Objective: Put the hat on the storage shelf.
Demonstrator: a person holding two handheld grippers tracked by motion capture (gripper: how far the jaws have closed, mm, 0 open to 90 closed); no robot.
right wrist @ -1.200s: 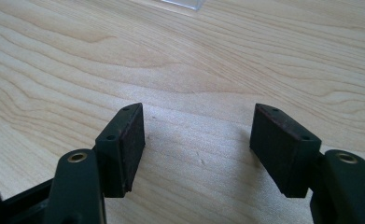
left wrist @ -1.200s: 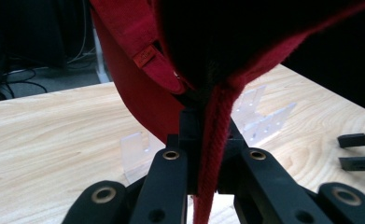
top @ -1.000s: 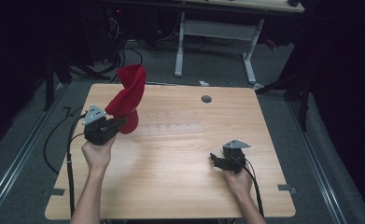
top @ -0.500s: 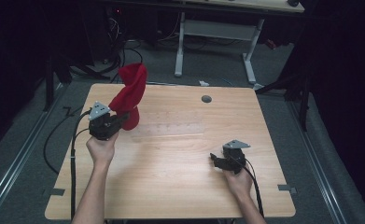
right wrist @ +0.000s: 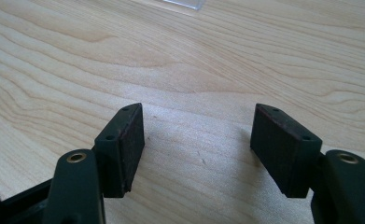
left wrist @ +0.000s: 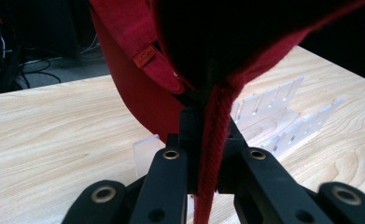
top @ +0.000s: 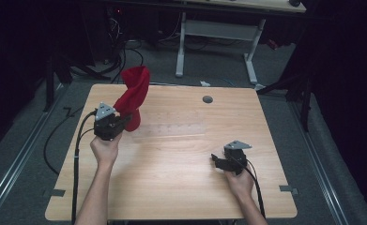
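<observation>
Your left gripper (top: 125,120) has drifted a little toward the near left of the table (top: 181,187) over the last second and sunk slightly, carrying the red cloth (top: 133,96) with it. The cloth now stands over the table's far-left part, its lower end close to the wood and its top twisted upward past the far edge. In the left gripper view the jaws are pressed together on a thick seam of the cloth (left wrist: 215,140), which runs down between them, so the grip looks firm. That small lowering suggests you are bringing the cloth toward the clear plastic rack (left wrist: 283,116) rather than lifting it away.

The rack is the only holder on the table. It lies flat just beyond and to the right of the cloth, and its upright dividers form a row of narrow slots. From the left gripper view, the slots that can be seen hold nothing; the cloth hangs in front of the near end, so you cannot tell whether it touches the rack there. In the high view the rack (top: 172,127) is barely visible against the wood.

Your right gripper (top: 217,159) rests low over the near-right part of the table, well apart from the cloth. Its jaws stand apart with only bare wood between the pads (right wrist: 129,140), and it has kept still.
</observation>
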